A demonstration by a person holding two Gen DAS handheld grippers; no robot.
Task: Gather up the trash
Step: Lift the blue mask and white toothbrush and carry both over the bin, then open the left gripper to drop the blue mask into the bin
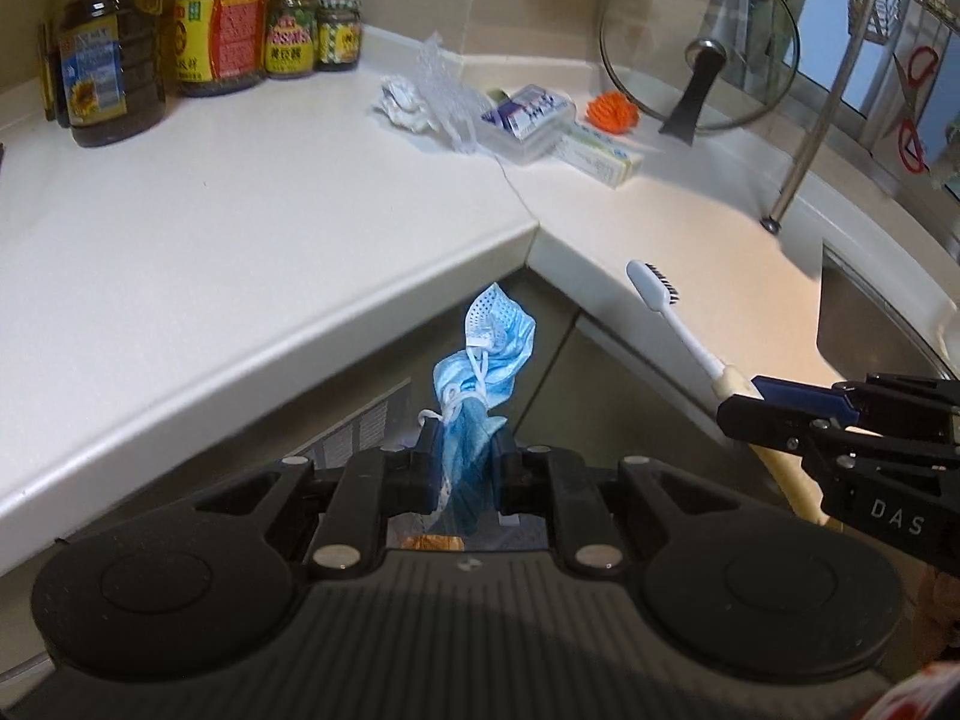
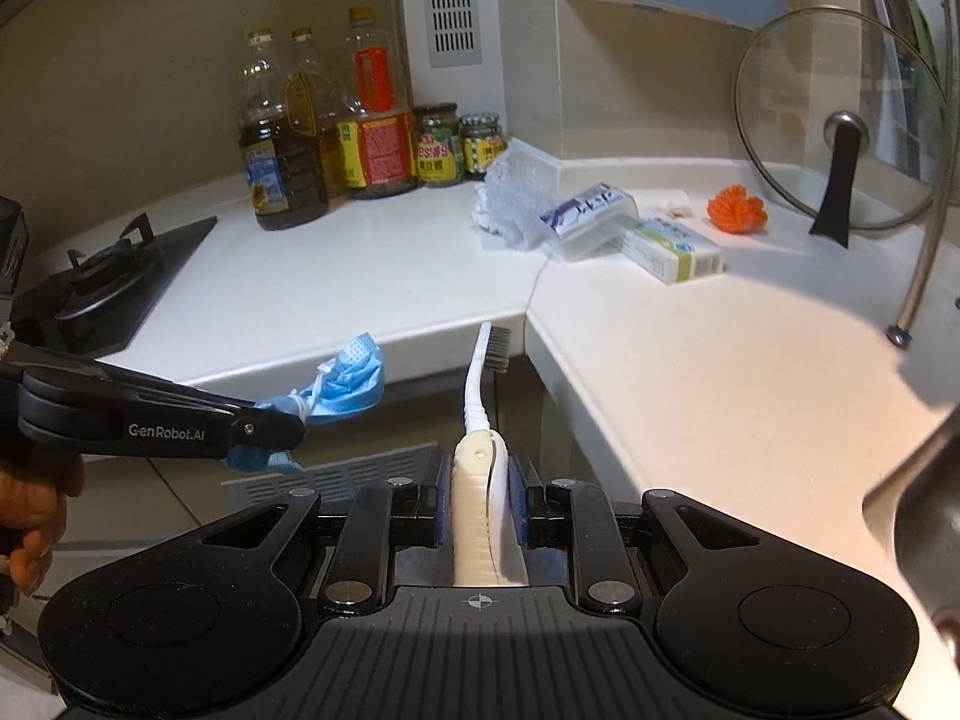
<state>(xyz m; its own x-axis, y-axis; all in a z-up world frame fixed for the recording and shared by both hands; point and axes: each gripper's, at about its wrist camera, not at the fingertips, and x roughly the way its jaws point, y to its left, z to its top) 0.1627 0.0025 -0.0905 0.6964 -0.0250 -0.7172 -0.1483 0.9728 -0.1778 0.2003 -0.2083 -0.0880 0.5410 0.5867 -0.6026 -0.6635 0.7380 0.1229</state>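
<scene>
Left wrist view: left gripper (image 1: 467,459) clenched on a crumpled blue face mask (image 1: 489,354), which stands up out of the fingers in front of the table (image 1: 240,228) edge, off the surface, over the floor gap at the inner corner. At right, the right gripper (image 1: 750,393) grasps a toothbrush (image 1: 672,318) by its cream handle; head angled up toward the corner.

Remaining litter sits at the back of the corner, well apart from both grippers: crumpled white paper (image 1: 402,102), clear plastic wrap (image 1: 447,102), a clear box (image 1: 528,117), a small carton (image 1: 600,159), an orange scrap (image 1: 612,111).

Right wrist view: right gripper (image 2: 478,489) shut tight on the toothbrush (image 2: 480,384), long axis running straight ahead along the fingers, bristles facing right. The left gripper (image 2: 282,426) enters from the left with the mask (image 2: 348,381) bunched at its tip.

Judgement: both grippers are loaded, with no bin in either view. The carried pieces likely need dropping before the corner pile, which lies ahead and slightly right, roughly equally near both.
</scene>
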